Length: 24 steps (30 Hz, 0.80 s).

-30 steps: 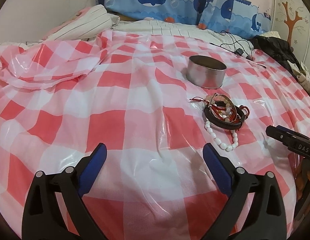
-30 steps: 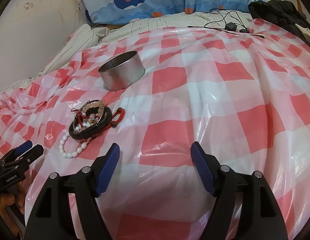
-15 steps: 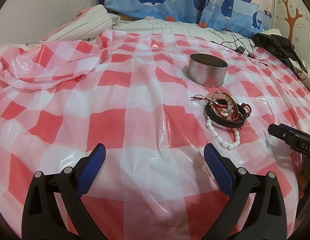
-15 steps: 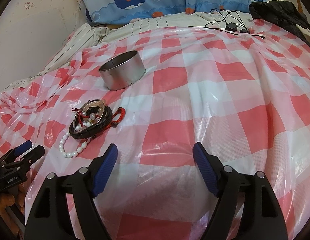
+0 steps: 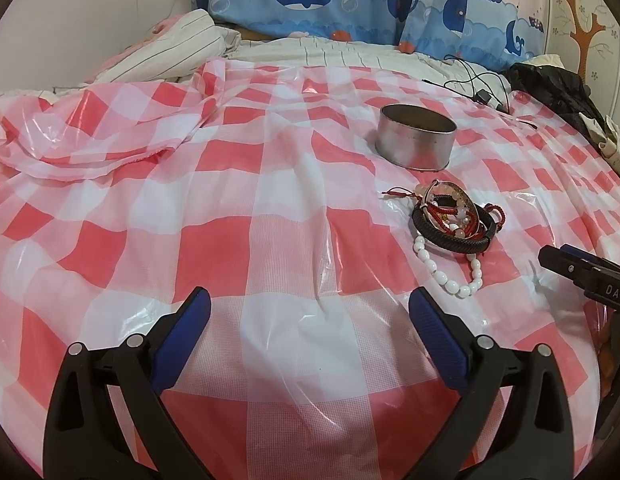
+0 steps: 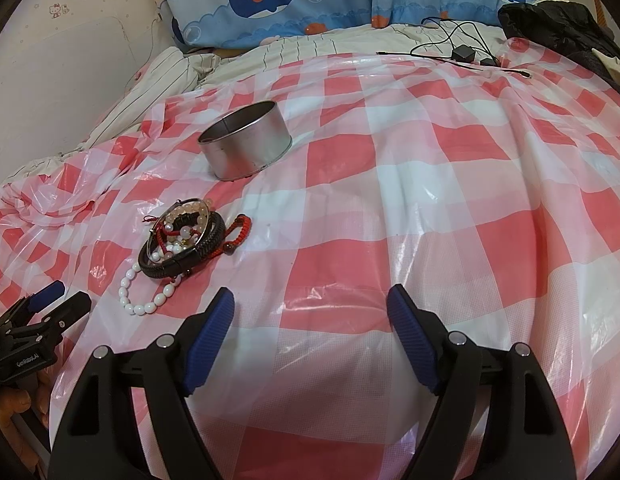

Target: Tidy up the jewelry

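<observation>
The bed [image 5: 270, 208], under a red-checked plastic sheet [image 6: 430, 184], carries a metal tin [image 5: 415, 145] midway; the bracelet pile [image 5: 454, 224] lies just nearer the foot edge. Left tongs [image 5: 310, 312] and right tongs [image 6: 310, 308] both gape wide, empty.

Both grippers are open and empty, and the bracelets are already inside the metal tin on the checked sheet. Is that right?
Not quite. The bracelets are not in the metal tin; they lie in a heap on the checked sheet just in front of it, apart from it, as the right wrist view shows. The rest holds: left gripper and right gripper are both open and empty.
</observation>
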Each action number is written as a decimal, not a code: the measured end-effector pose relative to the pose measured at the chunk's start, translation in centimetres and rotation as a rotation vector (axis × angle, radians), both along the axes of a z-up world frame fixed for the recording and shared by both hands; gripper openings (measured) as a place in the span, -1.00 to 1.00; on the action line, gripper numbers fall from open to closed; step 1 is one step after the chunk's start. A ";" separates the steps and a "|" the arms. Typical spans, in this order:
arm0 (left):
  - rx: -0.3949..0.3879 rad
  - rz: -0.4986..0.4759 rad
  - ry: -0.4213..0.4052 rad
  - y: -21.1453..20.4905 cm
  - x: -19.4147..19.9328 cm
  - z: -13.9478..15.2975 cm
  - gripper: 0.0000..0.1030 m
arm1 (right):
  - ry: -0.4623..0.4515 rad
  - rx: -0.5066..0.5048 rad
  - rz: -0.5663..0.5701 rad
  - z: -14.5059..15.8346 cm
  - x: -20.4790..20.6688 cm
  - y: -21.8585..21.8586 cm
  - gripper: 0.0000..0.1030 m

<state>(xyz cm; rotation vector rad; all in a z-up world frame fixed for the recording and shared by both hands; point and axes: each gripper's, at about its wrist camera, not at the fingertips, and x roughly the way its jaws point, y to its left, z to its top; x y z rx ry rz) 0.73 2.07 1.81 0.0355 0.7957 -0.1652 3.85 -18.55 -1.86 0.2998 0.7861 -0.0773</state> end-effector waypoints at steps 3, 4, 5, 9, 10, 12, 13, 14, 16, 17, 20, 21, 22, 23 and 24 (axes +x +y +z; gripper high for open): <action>0.000 0.000 0.000 0.0 0.0 0.0 0.85 | 0.000 0.000 0.000 0.0 0.0 0.0 0.48; 0.000 0.000 0.000 0.0 0.0 0.0 0.85 | 0.000 0.000 0.000 0.0 0.0 0.0 0.48; 0.001 0.000 0.000 0.0 0.0 0.0 0.85 | 0.000 0.000 0.000 0.0 0.0 0.0 0.48; 0.001 0.000 0.001 -0.1 0.0 0.0 0.85 | 0.000 0.000 0.000 0.0 0.0 0.0 0.48; 0.002 -0.001 0.002 -0.1 0.0 0.0 0.85 | 0.000 0.000 0.000 0.0 0.0 0.0 0.48; 0.003 -0.001 0.003 -0.1 0.0 -0.1 0.85 | 0.000 0.000 0.000 0.0 0.0 0.0 0.48; 0.003 -0.001 0.003 -0.1 0.0 0.0 0.85 | 0.000 0.000 0.000 0.0 0.0 0.0 0.48; 0.004 -0.001 0.003 0.0 0.0 -0.1 0.85 | 0.000 0.000 0.000 0.0 0.0 0.0 0.48; 0.004 0.000 0.003 -0.1 0.0 0.0 0.85 | 0.000 0.000 0.000 0.0 0.0 0.0 0.48; 0.004 -0.001 0.004 0.0 0.0 -0.1 0.85 | 0.000 0.000 0.000 0.0 0.0 0.0 0.48; 0.006 -0.001 0.005 0.0 0.0 -0.1 0.85 | 0.000 0.000 0.000 0.0 0.0 0.0 0.48; 0.007 -0.001 0.006 0.1 0.0 -0.2 0.85 | 0.000 -0.001 0.000 0.0 0.0 0.0 0.48; 0.007 -0.001 0.004 0.3 -0.1 -0.2 0.85 | 0.000 -0.001 -0.001 0.0 0.0 0.0 0.48; 0.005 0.000 -0.001 0.3 -0.1 -0.1 0.85 | -0.001 -0.002 -0.001 0.0 0.0 0.0 0.48; 0.004 0.000 -0.006 0.1 -0.1 -0.1 0.85 | -0.001 -0.002 -0.001 0.0 0.0 0.0 0.48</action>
